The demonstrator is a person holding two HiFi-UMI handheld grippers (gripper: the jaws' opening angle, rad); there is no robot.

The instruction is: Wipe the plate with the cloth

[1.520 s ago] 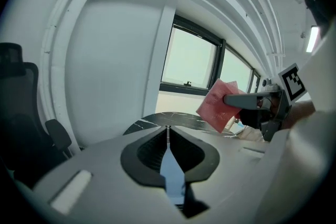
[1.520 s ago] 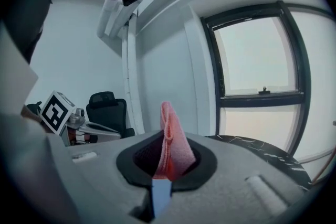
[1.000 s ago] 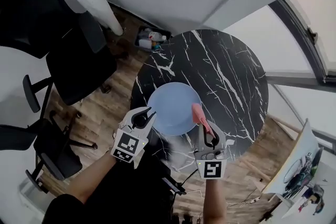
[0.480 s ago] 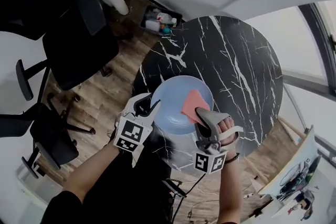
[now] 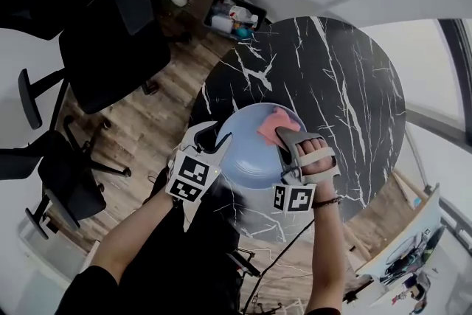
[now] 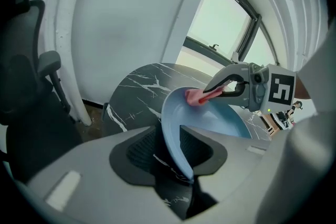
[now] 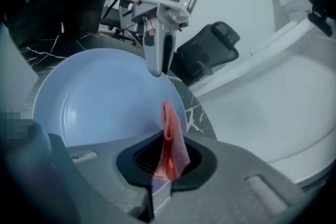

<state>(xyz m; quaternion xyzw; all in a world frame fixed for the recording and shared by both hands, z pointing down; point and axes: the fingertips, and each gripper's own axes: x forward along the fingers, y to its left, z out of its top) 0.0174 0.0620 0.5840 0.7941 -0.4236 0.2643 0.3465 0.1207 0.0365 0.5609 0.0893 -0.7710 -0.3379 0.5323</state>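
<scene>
A light blue plate point(image 5: 247, 158) sits on the black marble table point(image 5: 339, 85), near its front-left edge. My left gripper point(image 5: 217, 140) is at the plate's left rim. In the left gripper view the rim point(image 6: 170, 113) runs between the jaws with a gap on either side; the left gripper point(image 6: 170, 136) has just been opening and is open. My right gripper point(image 5: 282, 135) is shut on a pink cloth point(image 5: 271, 123). The cloth point(image 7: 173, 139) hangs from the right gripper point(image 7: 168, 152) over the plate point(image 7: 100, 102) and its end point(image 6: 193, 97) meets the plate's far inner side.
Black office chairs point(image 5: 103, 48) stand on the wooden floor to the left. A box of bottles point(image 5: 232, 17) sits on the floor beyond the table. The round table's edge curves close behind the plate on the left. A window frame lies to the right.
Both grippers have come down. The right one rolled over and brought the cloth from above the plate's right side onto the plate. The left jaws widened around the rim.
</scene>
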